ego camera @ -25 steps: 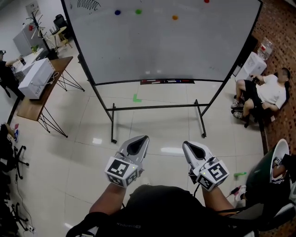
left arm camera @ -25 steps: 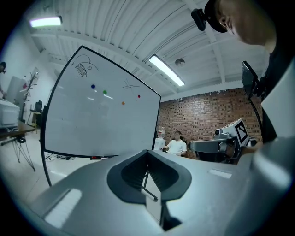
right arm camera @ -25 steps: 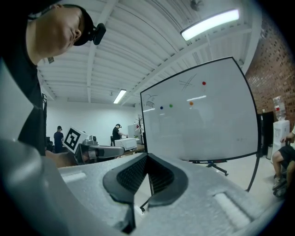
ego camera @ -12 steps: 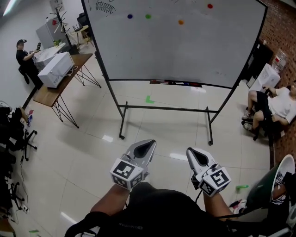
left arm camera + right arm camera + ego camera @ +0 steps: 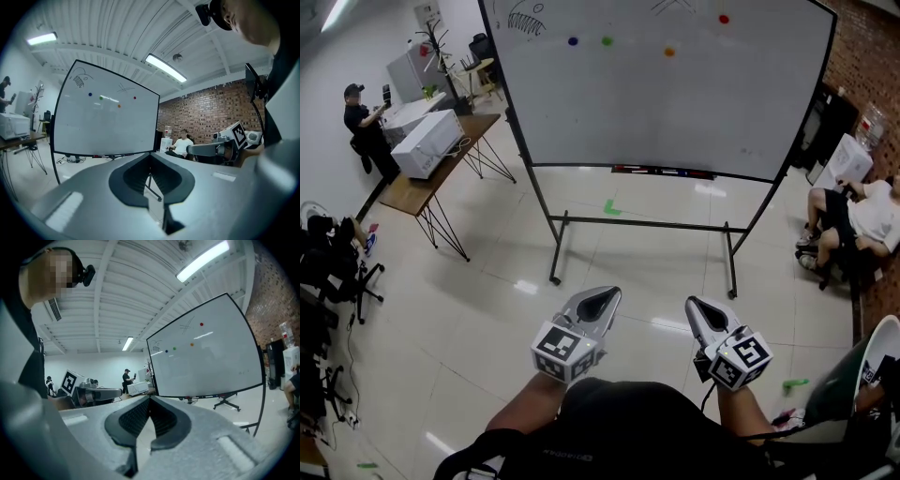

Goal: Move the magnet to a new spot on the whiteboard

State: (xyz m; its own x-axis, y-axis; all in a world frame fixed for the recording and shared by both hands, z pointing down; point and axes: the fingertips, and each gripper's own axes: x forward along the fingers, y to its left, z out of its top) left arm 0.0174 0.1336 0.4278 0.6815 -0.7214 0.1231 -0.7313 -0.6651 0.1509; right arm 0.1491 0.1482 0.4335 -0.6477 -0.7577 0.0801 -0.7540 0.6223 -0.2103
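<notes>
The whiteboard (image 5: 675, 103) stands on its frame a few steps ahead of me. Four small round magnets sit near its top: blue (image 5: 573, 41), green (image 5: 607, 41), orange (image 5: 669, 52) and red (image 5: 724, 19). My left gripper (image 5: 602, 298) and right gripper (image 5: 694, 305) are held side by side in front of my body, pointing toward the board and far from it. Both are shut with nothing between the jaws. The left gripper view shows the whiteboard (image 5: 108, 122) and my right gripper (image 5: 206, 150); the right gripper view shows the whiteboard (image 5: 211, 362) with its magnets.
A wooden table (image 5: 427, 192) with white boxes stands at the left, and a person (image 5: 364, 127) stands beside it. Another person (image 5: 862, 220) sits by the brick wall at the right. The board's feet (image 5: 555, 279) reach onto the tiled floor. Office chairs (image 5: 337, 267) stand far left.
The whole view has shifted: the board now sits further right and more of the room at the left shows. Both grippers have travelled along with me, still side by side and shut.
</notes>
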